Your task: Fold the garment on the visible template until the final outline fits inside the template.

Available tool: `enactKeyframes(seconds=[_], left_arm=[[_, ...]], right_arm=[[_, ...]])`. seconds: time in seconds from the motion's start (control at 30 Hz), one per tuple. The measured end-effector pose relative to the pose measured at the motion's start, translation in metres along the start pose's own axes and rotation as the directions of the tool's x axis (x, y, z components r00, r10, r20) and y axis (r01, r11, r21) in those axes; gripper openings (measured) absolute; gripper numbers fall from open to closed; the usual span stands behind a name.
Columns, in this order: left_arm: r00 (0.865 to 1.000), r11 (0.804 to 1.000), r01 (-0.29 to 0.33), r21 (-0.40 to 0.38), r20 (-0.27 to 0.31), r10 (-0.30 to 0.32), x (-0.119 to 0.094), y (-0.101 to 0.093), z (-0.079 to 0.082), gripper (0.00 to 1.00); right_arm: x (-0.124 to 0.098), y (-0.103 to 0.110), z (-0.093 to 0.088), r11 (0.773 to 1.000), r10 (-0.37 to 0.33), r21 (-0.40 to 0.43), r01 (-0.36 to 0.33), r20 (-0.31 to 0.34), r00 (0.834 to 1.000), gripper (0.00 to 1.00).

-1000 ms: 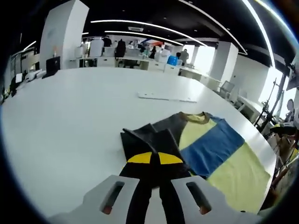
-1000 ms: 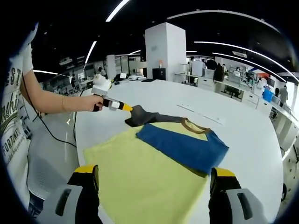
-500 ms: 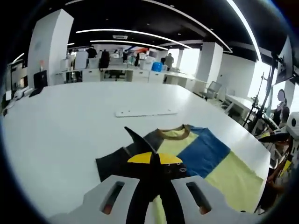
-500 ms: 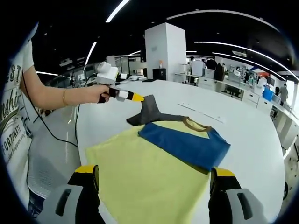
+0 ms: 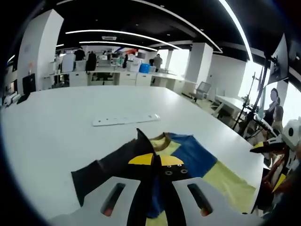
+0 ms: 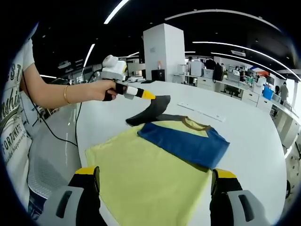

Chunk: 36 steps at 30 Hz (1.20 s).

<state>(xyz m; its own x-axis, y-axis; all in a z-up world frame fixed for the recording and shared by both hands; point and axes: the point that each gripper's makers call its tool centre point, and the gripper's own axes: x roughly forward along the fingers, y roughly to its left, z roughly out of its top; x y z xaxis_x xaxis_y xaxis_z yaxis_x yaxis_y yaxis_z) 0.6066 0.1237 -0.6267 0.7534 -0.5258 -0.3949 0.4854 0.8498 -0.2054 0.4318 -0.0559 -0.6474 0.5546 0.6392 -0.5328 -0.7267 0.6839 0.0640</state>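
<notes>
A yellow-and-blue garment (image 6: pixel 160 165) lies spread on a white counter (image 6: pixel 244 136) in an open-plan office. In the right gripper view, a person's hand (image 6: pixel 96 89) at 10 o'clock holds the left tool (image 6: pixel 151 95), its yellow-tipped jaws pinched on the garment's dark sleeve (image 6: pixel 150 112) and lifting it off the counter. The right tool (image 6: pixel 153 181) hangs with jaws spread wide over the yellow hem at 6 o'clock, gripping nothing. In the left gripper view, a flat white strip (image 5: pixel 124 119) lies on the counter at 12 o'clock beyond the collar (image 5: pixel 159 142).
</notes>
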Motion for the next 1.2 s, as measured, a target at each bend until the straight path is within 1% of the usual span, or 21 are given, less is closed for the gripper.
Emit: enactKeyframes(seconds=[0.2,0.33,0.47,0.63,0.8,0.97,1.07,1.2], left_arm=[[0.999,0.999,0.033,0.008,0.008,-0.033,0.013,-0.018,0.007,0.00],[0.998,0.999,0.054,-0.008,0.019,-0.054,0.025,-0.032,0.009,0.00],[0.997,0.997,0.071,-0.006,0.011,-0.071,0.036,-0.046,0.003,0.00],[0.994,0.994,0.105,-0.002,-0.014,-0.105,0.049,-0.062,-0.005,0.00],[0.990,0.990,0.139,-0.005,-0.021,-0.139,0.061,-0.079,-0.005,0.00],[0.985,0.985,0.171,0.007,-0.018,-0.170,0.069,-0.097,0.000,0.00],[0.981,0.981,0.193,0.022,-0.024,-0.193,0.072,-0.105,0.000,0.00],[0.977,0.977,0.211,0.031,-0.038,-0.209,0.077,-0.113,-0.001,0.00]], right_arm=[[-0.005,-0.004,-0.003,1.000,-0.017,0.008,0.017,0.004,1.000,0.98],[-0.005,-0.004,-0.010,1.000,-0.020,0.013,0.020,-0.008,1.000,0.99],[-0.007,-0.006,-0.016,1.000,-0.027,0.015,0.027,-0.024,0.999,0.99],[-0.011,-0.007,-0.019,0.999,-0.031,0.023,0.032,-0.026,0.999,0.99],[-0.013,-0.001,-0.024,1.000,-0.016,0.022,0.017,-0.044,0.999,0.99],[-0.013,0.002,-0.023,1.000,0.000,0.022,0.001,-0.034,0.999,0.99],[-0.013,0.000,-0.019,1.000,-0.003,0.027,0.004,-0.017,1.000,0.99],[-0.016,-0.004,-0.020,0.999,-0.011,0.036,0.012,-0.016,1.000,0.99]])
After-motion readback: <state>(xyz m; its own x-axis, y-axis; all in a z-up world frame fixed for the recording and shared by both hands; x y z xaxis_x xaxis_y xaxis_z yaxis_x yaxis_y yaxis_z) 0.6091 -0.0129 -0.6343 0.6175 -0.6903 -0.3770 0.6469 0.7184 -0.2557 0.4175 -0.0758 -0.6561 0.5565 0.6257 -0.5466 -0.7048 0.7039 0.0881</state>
